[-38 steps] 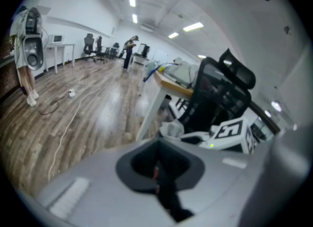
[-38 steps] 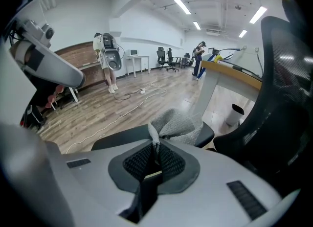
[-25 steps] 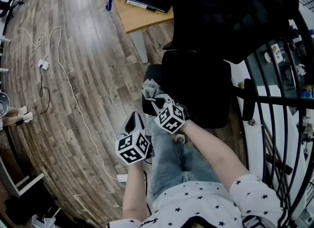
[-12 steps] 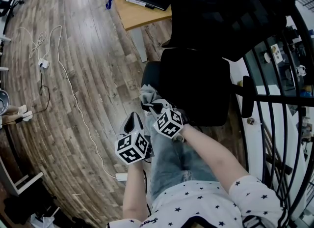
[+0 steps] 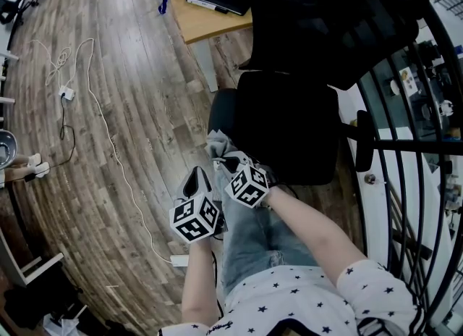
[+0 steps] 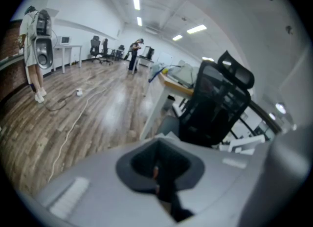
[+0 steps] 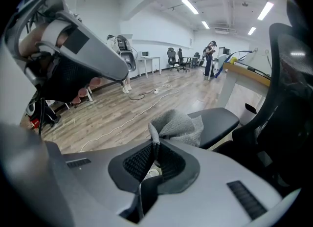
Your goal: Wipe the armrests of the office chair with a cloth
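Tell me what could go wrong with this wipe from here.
1. The right gripper is shut on only a fold of the cloth. The rest bunches loose over the armrest, so the cloth may slip out or drag without wiping.
2. The left gripper is shut on nothing and is apart from the chair, so a firm push might swivel the chair away.

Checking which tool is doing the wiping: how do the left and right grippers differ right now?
The right gripper is shut on the grey cloth; the left gripper is shut on nothing. The right gripper reaches forward to the end of the chair's armrest; the left gripper is held further back, beside the person's leg. Both have their jaws together.
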A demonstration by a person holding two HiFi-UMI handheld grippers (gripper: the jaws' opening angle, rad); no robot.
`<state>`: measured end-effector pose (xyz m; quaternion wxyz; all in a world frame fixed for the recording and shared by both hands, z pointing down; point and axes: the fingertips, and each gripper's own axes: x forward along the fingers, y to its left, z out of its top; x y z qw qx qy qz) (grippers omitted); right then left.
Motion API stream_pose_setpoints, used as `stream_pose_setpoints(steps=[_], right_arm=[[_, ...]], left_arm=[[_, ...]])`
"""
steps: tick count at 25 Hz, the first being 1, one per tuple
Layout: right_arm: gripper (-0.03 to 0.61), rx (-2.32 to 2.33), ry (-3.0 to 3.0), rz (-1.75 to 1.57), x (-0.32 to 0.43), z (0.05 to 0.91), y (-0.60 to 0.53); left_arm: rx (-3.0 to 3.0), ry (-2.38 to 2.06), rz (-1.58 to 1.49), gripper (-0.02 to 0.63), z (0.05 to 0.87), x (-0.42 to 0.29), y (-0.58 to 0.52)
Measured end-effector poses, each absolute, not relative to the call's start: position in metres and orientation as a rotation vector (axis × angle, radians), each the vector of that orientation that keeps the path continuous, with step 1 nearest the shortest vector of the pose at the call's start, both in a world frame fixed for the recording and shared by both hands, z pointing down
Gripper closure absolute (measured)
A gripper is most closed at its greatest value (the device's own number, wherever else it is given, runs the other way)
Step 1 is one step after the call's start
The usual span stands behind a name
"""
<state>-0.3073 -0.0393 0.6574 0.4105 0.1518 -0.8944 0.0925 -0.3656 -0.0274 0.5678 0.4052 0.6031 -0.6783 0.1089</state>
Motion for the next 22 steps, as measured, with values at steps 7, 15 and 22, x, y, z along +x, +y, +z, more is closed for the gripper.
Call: stream_pose_setpoints(steps=[7, 15, 22], right_arm=[[0.552, 0.358, -2.250, 0.216, -0.308, 0.656, -0.034], [0.552, 0.422, -2.347, 0.226, -0.294, 0.620, -0.028], [0.552, 0.555, -2.422, 0.250, -0.255, 0.572, -0.021]], left_arm=[[1.525, -1.716, 0.276, 0.609, 0.564, -0.363, -0.022], [1.558, -1.722, 0.273, 0.609, 0.547, -0.352, -0.023], [1.636, -1.702, 0.268, 0.609, 0.523, -0.324, -0.025]])
